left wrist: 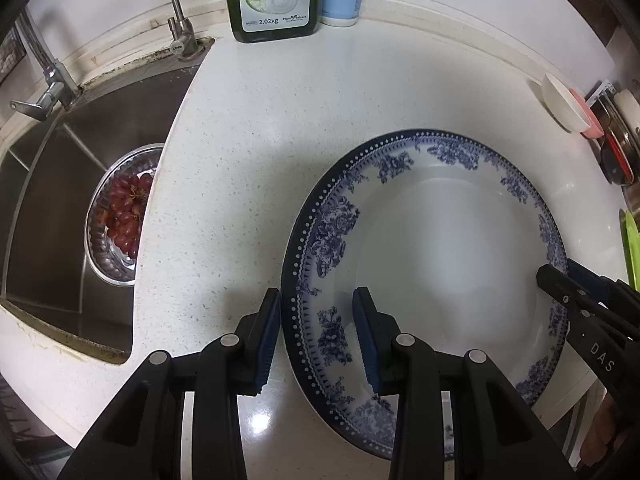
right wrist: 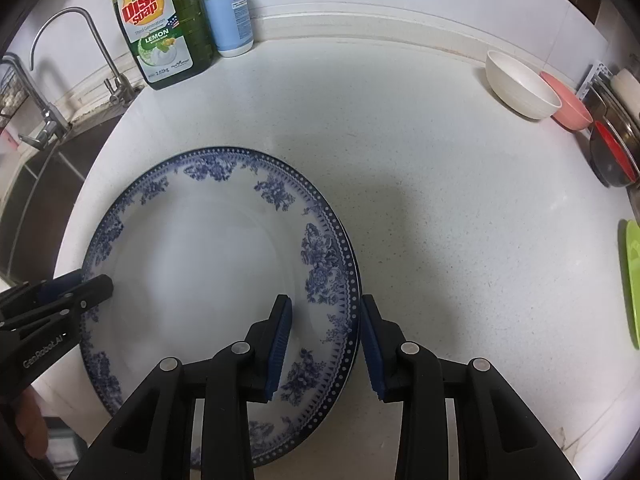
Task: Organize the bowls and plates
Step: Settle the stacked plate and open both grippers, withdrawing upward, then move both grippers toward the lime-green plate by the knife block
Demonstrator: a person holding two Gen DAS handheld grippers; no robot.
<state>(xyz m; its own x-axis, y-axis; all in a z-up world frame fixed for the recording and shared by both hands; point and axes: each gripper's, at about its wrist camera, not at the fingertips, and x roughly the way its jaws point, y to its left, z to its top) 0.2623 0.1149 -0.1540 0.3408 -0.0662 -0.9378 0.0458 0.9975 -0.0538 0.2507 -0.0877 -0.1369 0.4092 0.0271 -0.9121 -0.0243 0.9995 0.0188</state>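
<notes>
On the green jug of dish soap (right wrist: 162, 28) we read "Dish Soap", "Third Generation", "LEMON" and "2.02kg"; the print on the pale blue pump bottle (right wrist: 228, 16) just beside it is too small for us to make out. On the left tongs (left wrist: 316, 336), as the right wrist view shows them, we read "GenRobot.AI", and on the right tongs (right wrist: 326, 340), seen from the left wrist, the letters "DAS". Both bottles stand at the back of the speckled white bench (right wrist: 440, 220), near the tap (right wrist: 108, 64) and the steel sink (left wrist: 52, 200), where a metal bowl of red grapes (left wrist: 124, 212) sits. The plate (left wrist: 448, 248) lies flat on the bench near its front edge: white, round and wide, with a shallow well, blue flower sprays around the rim and a dark blue border of white dots. In the right wrist view a second rim seems to show under its right edge, though we cannot tell for sure. Each pair of tongs straddles the rim on its own side, one blue-padded finger over the plate and one outside it, jaws parted wider than the rim and not clamped on it. At the far right of the bench a cream bowl (right wrist: 522, 86) leans against a pink bowl (right wrist: 568, 106), with a dark bowl with a red inside (right wrist: 612, 156) next to them
</notes>
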